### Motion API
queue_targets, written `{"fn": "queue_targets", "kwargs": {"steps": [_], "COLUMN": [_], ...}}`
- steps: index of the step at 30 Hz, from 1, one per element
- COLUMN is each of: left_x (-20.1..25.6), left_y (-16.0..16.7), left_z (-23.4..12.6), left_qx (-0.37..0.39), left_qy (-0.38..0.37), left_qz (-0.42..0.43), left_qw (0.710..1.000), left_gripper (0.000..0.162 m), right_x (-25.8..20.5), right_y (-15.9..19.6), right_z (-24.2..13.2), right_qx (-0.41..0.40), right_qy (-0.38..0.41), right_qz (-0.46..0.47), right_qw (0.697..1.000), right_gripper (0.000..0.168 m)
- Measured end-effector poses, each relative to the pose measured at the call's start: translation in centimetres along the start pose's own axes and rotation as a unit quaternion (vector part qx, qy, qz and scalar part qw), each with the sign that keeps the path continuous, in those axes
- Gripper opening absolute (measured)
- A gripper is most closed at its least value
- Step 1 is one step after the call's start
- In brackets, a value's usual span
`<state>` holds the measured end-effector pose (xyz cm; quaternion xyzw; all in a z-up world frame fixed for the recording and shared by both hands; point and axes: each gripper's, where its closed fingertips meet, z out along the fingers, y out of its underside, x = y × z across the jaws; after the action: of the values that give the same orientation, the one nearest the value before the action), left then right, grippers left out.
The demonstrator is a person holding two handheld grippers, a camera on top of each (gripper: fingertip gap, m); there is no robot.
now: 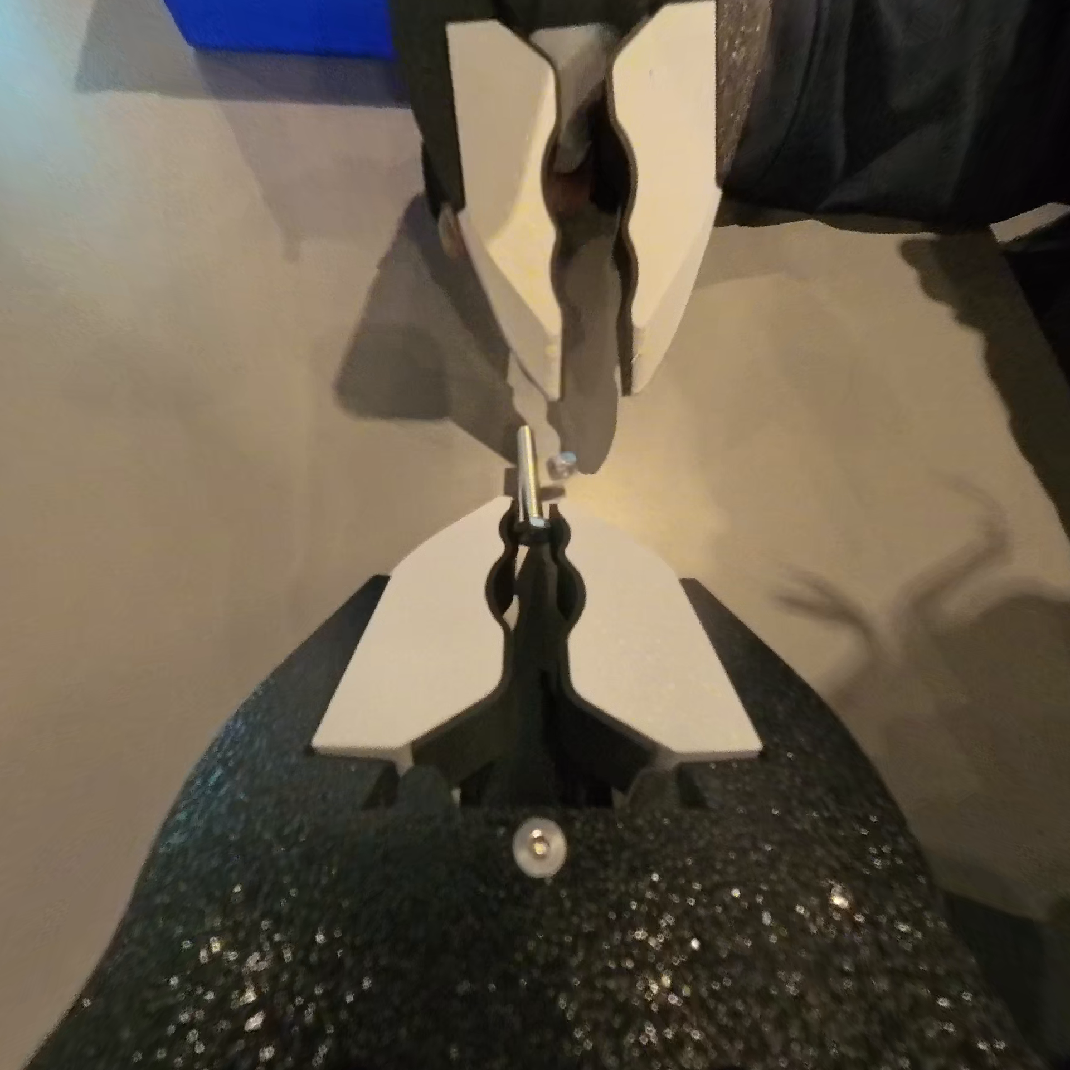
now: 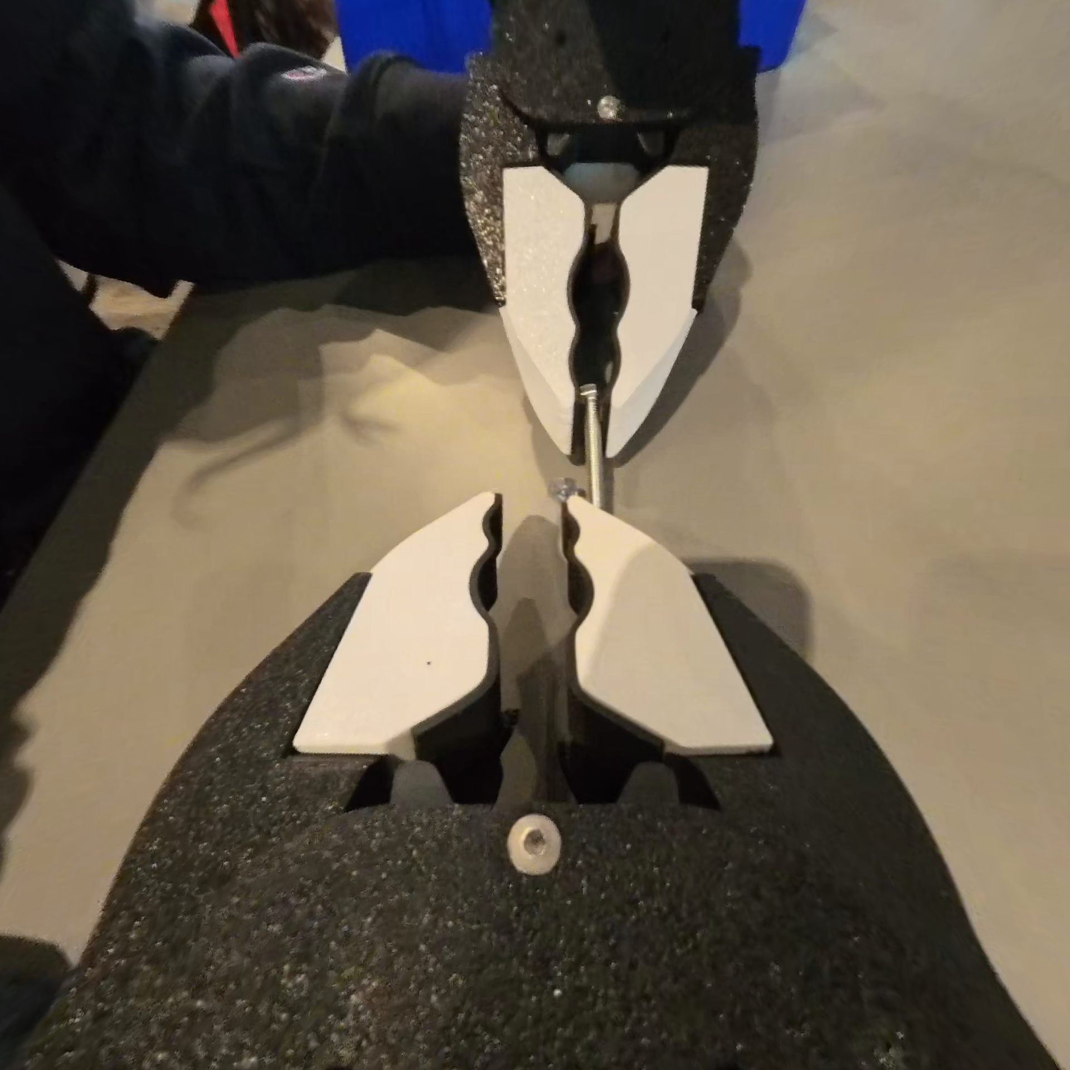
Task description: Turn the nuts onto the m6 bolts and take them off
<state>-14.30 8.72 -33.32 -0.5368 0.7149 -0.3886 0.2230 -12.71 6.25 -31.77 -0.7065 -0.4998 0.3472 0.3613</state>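
My left gripper (image 1: 531,518) is shut on the head end of a silver M6 bolt (image 1: 528,475). The shaft sticks forward past the fingertips, and nothing is threaded on it. A small silver nut (image 1: 560,463) sits loose just right of the shaft, apparently on the table. My right gripper (image 1: 596,394) faces the left one from the far side, open and empty. In the right wrist view, my right gripper (image 2: 532,509) is open, with the nut (image 2: 561,486) just beyond its right fingertip (image 2: 585,521). The left gripper (image 2: 592,457) holds the bolt (image 2: 595,463) opposite.
The tan table (image 1: 173,405) lies under both grippers. A blue bin (image 1: 278,29) stands at the far edge and also shows in the right wrist view (image 2: 405,29). A person's dark sleeve (image 2: 231,173) reaches in from the left behind the left gripper. Left tips to right tips: about 4 cm.
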Motion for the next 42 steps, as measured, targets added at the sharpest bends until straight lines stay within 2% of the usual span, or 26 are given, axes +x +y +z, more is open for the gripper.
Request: {"fn": "queue_targets", "kwargs": {"steps": [2, 5, 11, 17, 25, 29, 34, 42], "left_x": [0.0, -0.1, -1.1, -2.6, -2.5, -1.9, -1.6, -1.4], "left_y": [0.0, 0.0, -0.2, 1.8, 1.7, 1.8, 1.9, 1.9], "left_z": [0.0, 0.0, -0.6, -1.2, -1.2, -1.2, -1.4, -1.4], "left_qx": [0.002, 0.000, 0.020, -0.025, -0.023, -0.020, -0.019, -0.019], "left_qy": [-0.001, -0.002, -0.039, -0.088, -0.088, -0.075, -0.070, -0.066], "left_qz": [0.000, -0.001, -0.012, -0.049, -0.053, -0.054, -0.057, -0.053], "left_qw": [1.000, 1.000, 0.999, 0.995, 0.994, 0.996, 0.996, 0.996], "left_gripper": [0.009, 0.009, 0.010, 0.010, 0.012, 0.023, 0.028, 0.031], "right_x": [0.7, 1.0, 1.4, 2.0, 2.2, 2.4, 2.5, 2.9], "right_y": [0.0, 0.1, -0.1, 0.1, 0.0, 0.3, 0.1, 0.3], "right_z": [0.2, 0.4, 0.2, 0.4, 2.1, 2.7, 3.3, 3.9], "right_qx": [-0.006, -0.013, -0.005, -0.014, -0.045, -0.066, -0.072, -0.095], "right_qy": [0.032, 0.045, 0.056, 0.078, 0.109, 0.119, 0.132, 0.156], "right_qz": [-0.011, -0.020, -0.009, -0.008, -0.018, -0.021, -0.022, -0.036], "right_qw": [0.999, 0.999, 0.998, 0.997, 0.993, 0.990, 0.988, 0.982], "right_gripper": [0.033, 0.035, 0.028, 0.021, 0.020, 0.019, 0.018, 0.005]}}
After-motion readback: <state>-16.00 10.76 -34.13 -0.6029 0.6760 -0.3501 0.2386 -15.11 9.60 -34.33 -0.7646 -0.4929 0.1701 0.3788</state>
